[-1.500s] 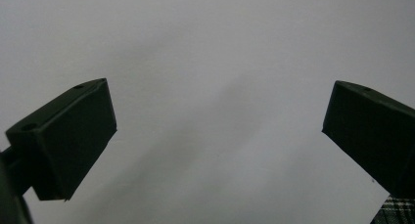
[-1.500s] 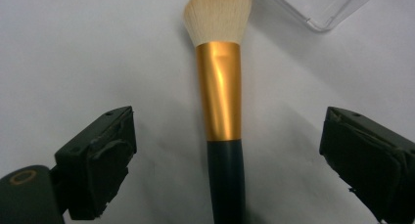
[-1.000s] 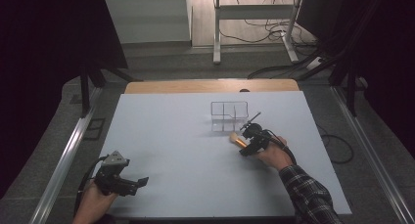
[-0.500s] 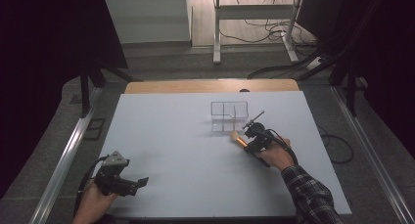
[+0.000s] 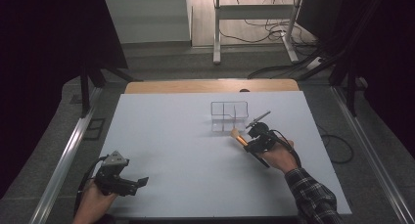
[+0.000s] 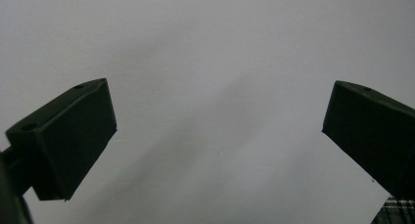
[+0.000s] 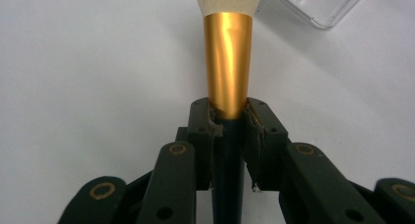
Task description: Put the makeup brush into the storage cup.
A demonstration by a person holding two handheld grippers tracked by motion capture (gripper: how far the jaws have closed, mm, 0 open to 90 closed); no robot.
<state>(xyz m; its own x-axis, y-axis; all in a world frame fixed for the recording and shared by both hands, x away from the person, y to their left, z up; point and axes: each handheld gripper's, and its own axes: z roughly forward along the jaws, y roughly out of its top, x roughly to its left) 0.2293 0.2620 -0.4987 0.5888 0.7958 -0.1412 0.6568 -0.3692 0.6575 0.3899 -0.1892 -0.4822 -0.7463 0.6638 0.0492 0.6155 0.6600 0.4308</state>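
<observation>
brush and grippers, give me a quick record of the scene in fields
held thing: makeup brush, gold ferrule, pale bristles, dark handle
right gripper: shut on the brush where ferrule meets handle, fingers pressing both sides
brush tip: points toward the clear organizer, corner of it visible in the right gripper view; touching or not, cannot tell
left gripper: open, nothing between its fingers, near the table's front left
organizer: clear, with compartments, nothing seen inside
table: white top

Glossy gold metal brush ferrule [image 7: 228,62]; clear plastic organiser [image 5: 229,116]; matt table [image 5: 171,136]
</observation>
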